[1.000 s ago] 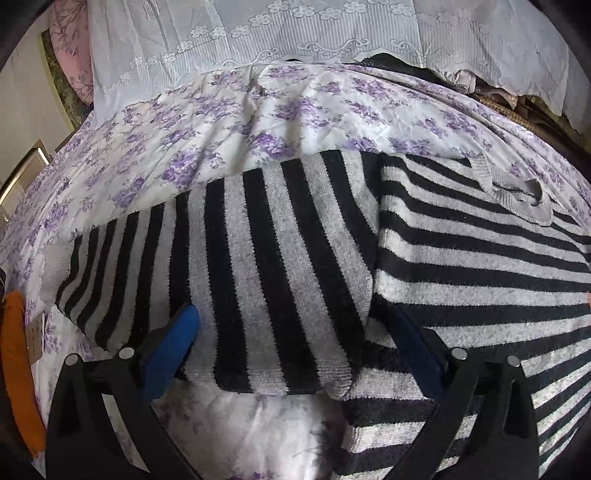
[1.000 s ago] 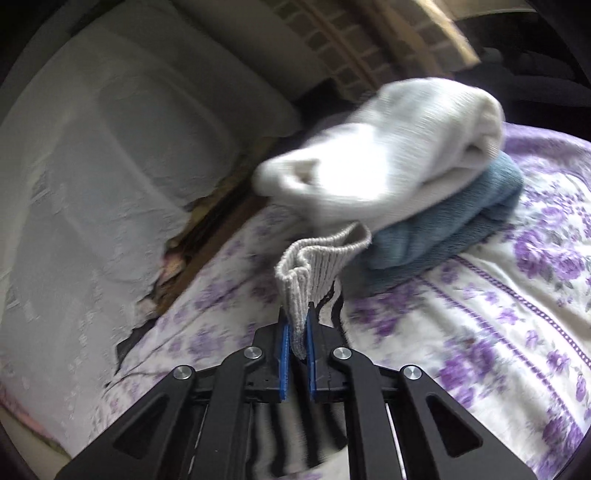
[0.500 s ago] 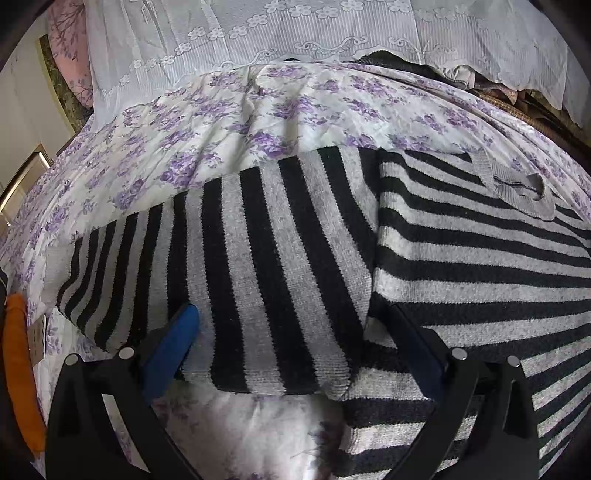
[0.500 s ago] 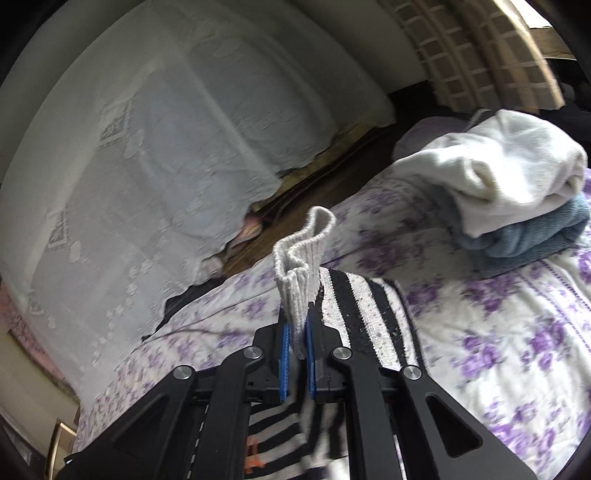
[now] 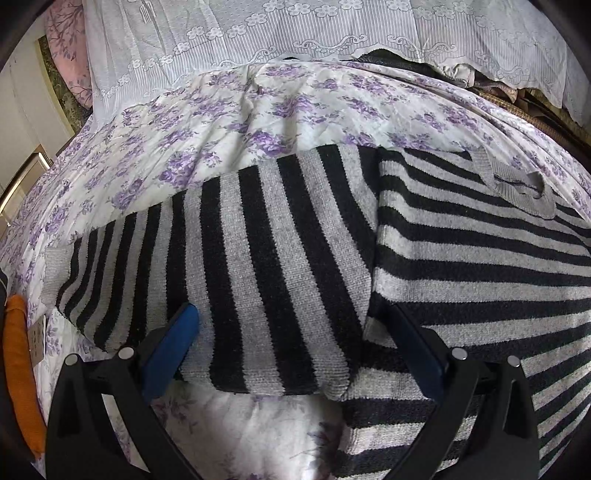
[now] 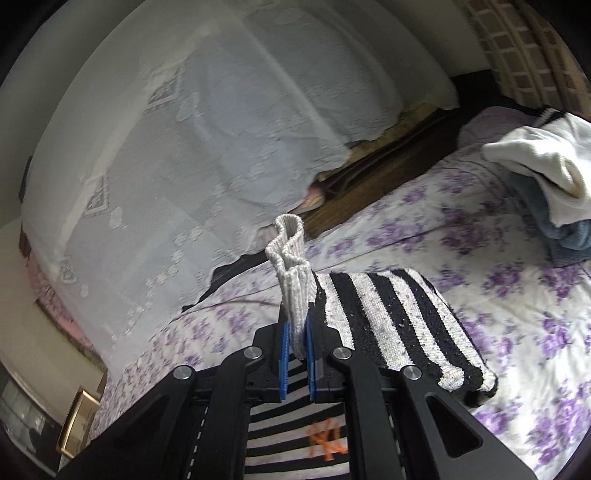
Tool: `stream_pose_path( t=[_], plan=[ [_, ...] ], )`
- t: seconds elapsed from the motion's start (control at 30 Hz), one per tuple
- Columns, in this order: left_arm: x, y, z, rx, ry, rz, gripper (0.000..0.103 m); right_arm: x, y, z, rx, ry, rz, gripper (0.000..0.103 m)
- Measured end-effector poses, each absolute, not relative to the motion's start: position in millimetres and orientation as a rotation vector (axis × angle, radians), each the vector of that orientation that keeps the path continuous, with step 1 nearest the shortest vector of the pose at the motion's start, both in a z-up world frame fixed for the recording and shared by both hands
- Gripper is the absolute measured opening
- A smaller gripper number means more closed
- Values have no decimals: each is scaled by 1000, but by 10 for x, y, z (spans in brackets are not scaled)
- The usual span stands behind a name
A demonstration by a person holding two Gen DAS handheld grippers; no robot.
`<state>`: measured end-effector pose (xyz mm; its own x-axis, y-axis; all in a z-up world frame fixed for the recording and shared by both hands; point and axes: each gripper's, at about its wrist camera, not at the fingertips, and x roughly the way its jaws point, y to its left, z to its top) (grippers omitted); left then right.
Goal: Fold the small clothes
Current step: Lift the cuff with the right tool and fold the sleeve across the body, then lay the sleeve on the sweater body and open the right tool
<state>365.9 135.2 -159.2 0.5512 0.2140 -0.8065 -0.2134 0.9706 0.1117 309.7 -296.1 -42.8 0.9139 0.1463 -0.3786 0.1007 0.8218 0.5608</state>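
Your right gripper (image 6: 295,350) is clenched on the ribbed grey cuff (image 6: 291,273) of the striped sweater (image 5: 461,258), which lies on the floral bedsheet (image 5: 258,110) (sleeve lifted). Your left gripper (image 5: 295,354) stands released, its fingers astride the folded sleeve (image 5: 240,277).

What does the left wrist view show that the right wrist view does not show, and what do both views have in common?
Only the left wrist view shows the open left gripper, the grey neckline and an orange cloth. Only the right wrist view shows the right gripper shut on the ribbed cuff, and the white and blue folded clothes. Both show the striped sweater, the floral sheet and the lace curtain.
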Motion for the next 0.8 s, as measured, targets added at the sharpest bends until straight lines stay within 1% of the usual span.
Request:
stream_pose_path(
  t=[0.43, 0.8],
  plan=[
    [3663, 1340, -1594, 4, 955, 254, 99, 3382, -2116, -504, 582, 524, 206, 9],
    [3671, 1316, -1617, 15, 960, 251, 99, 3599, -1410, -904, 493, 671, 283, 9]
  ],
)
